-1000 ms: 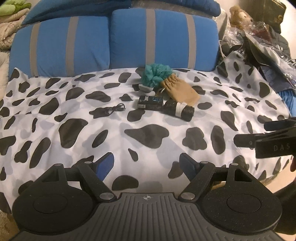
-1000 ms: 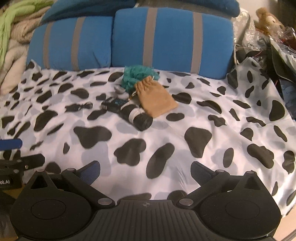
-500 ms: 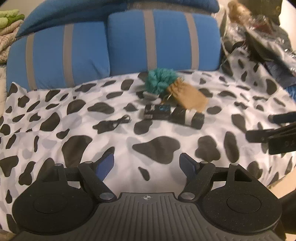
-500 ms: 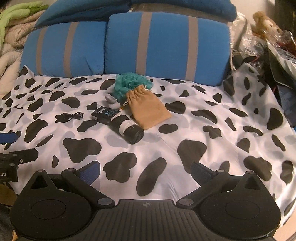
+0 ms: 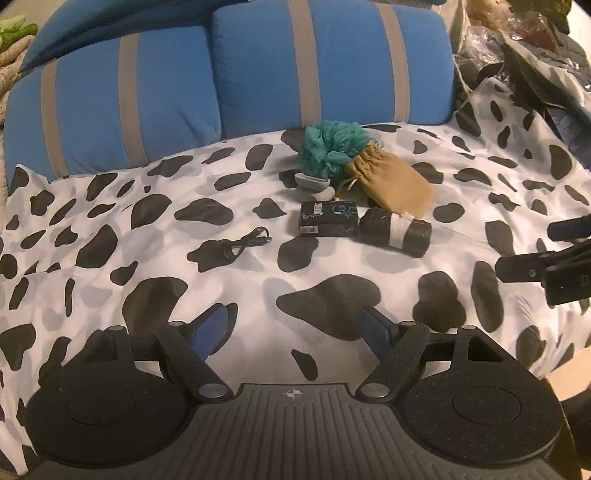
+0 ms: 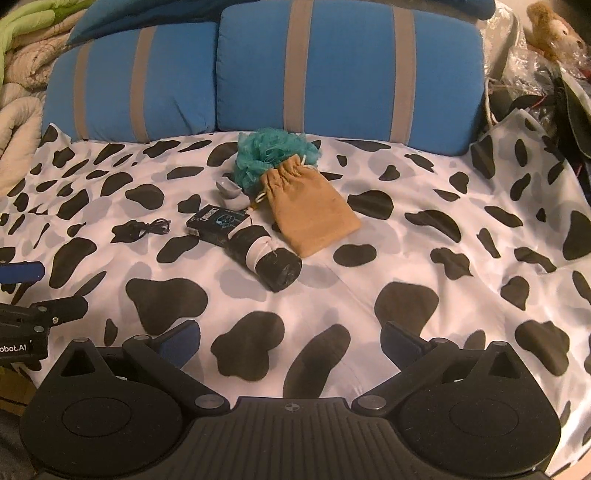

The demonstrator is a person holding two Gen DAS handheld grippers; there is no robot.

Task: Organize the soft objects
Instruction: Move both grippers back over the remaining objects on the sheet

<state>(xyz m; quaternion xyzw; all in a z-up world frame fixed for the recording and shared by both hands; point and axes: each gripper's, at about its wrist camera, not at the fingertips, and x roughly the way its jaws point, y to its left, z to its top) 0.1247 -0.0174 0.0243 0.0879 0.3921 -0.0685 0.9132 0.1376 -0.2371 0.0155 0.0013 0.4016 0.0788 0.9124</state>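
Note:
A small pile lies mid-bed on the cow-print sheet (image 5: 155,236): a teal mesh sponge (image 5: 330,146), a tan drawstring pouch (image 5: 393,182), a black box (image 5: 328,218), a black roll with a white band (image 5: 395,232) and a small grey piece (image 5: 314,183). A black cable (image 5: 240,245) lies to the left of them. The same pile shows in the right wrist view: sponge (image 6: 269,157), pouch (image 6: 312,212), box (image 6: 218,223), roll (image 6: 266,258). My left gripper (image 5: 297,326) and right gripper (image 6: 290,341) both hover open and empty, short of the pile.
Two blue pillows with grey stripes (image 5: 325,62) (image 5: 110,99) stand behind the pile. Clutter of bags and clothes (image 5: 532,48) fills the right edge. A plush toy (image 6: 550,27) sits at the back right, folded blankets (image 6: 18,74) at the left.
Both grippers have moved level across the bed towards the pile, which now looks nearer and more central. Neither gripper's jaws have changed.

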